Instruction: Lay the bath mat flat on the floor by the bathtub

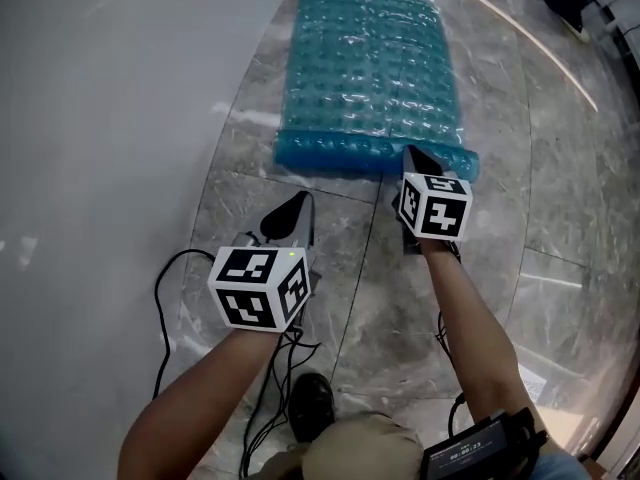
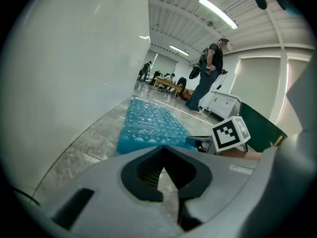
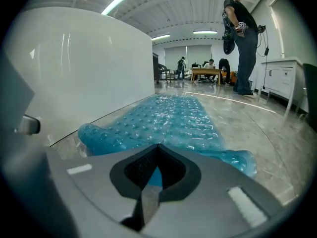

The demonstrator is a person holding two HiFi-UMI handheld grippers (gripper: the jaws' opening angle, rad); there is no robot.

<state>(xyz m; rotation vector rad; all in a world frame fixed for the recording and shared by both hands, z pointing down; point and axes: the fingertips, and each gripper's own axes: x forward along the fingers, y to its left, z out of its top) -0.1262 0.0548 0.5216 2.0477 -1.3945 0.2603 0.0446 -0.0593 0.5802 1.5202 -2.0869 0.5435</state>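
Bath mat [image 1: 370, 68] lies spread on the marble floor [image 1: 560, 198], long side close along the white bathtub [image 1: 110, 98] wall. Mostly flat. Near edge is curled up in a roll, so by my judgement that end is left to flatten. Right gripper [image 1: 418, 158]: jaws together, empty, tips just at the roll's right corner. Left gripper [image 1: 300, 203]: jaws closed too, holding nothing, short of the mat.

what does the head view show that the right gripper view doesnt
Only the head view: the left gripper, the person's forearms and trailing black cables. Only the right gripper view: a standing person, a white cabinet and ceiling lights. Both: the blue bath mat, near edge curled up, on the marble floor beside the white bathtub.
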